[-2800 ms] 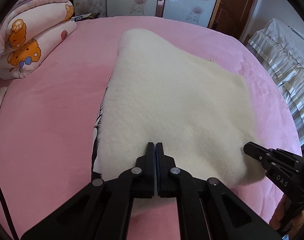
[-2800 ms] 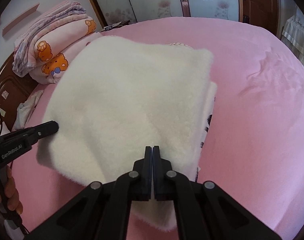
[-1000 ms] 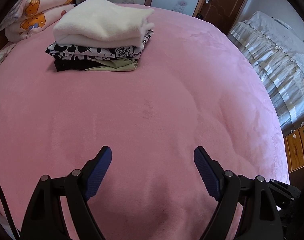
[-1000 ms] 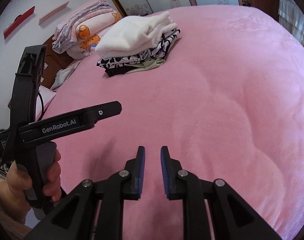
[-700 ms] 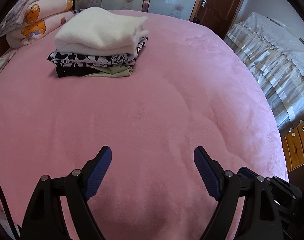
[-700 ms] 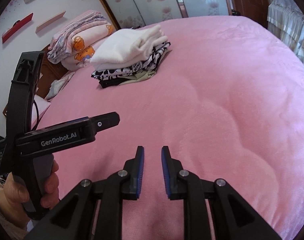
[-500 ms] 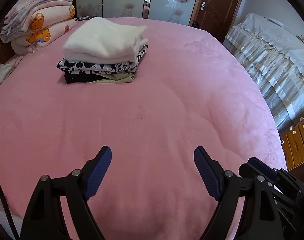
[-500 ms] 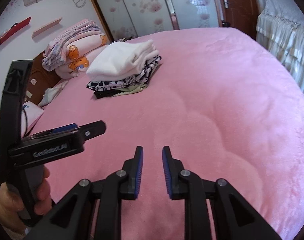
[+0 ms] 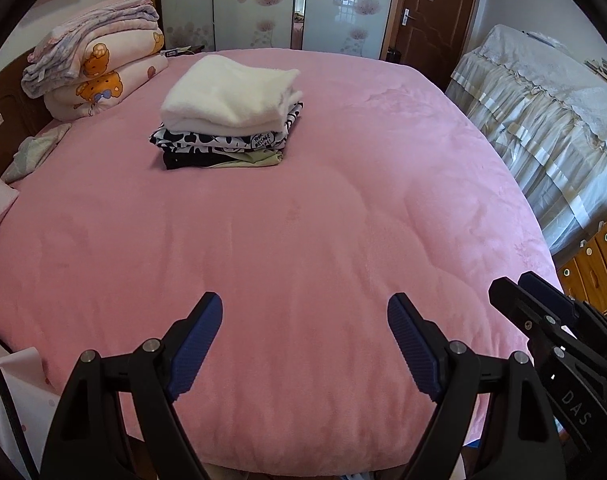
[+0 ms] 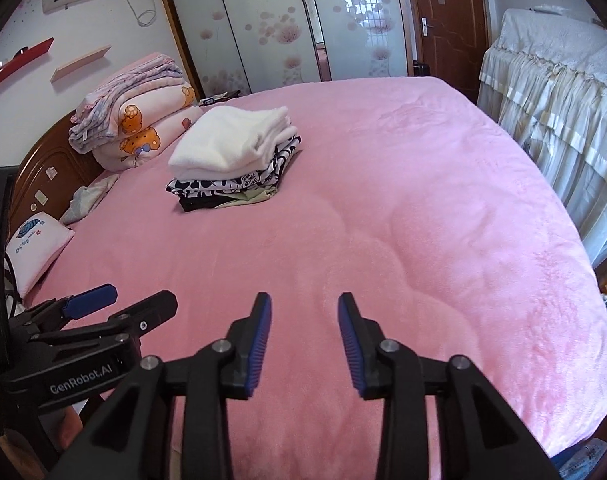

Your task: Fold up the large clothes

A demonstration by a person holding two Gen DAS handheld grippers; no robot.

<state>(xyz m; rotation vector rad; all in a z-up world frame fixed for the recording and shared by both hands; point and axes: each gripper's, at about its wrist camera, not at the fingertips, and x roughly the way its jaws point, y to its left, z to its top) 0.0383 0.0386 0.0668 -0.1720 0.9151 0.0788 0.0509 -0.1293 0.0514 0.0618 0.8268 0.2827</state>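
Clothes: none in either tool, all folded in one stack far up the bed. Nearest, left hand-held gripper [image 9: 305, 316], jaws wide apart, nothing btwn them, held over the near edge of the pink bed cover [image 9: 323, 220]. Right hand-held gripper [image 10: 304, 312] beside it, jaws opening, partway apart, nothing btwn them either, blue pads facing each other above the bare cover. Each tool shows at the edge of the other's view.

Mid bed: plain pink cover w/ soft creases.

Further up, toward the headboard side: stack of folded clothes [image 9: 227, 128]. Cream fleece piece [image 9: 231, 96] on top, black & white patterned piece [image 9: 219, 142] under it, then a pale green one [image 9: 247, 160] and a black one at the bottom.

Just beyond, left of stack: folded quilts w/ bear print [image 9: 99, 76] piled against the wooden headboard [image 10: 51, 172]. Back wall: sliding doors w/ flower pattern [image 10: 263, 20], brown door [image 9: 431, 12] to the right. Second bed w/ white frilled cover [image 9: 543, 100] along the right side.
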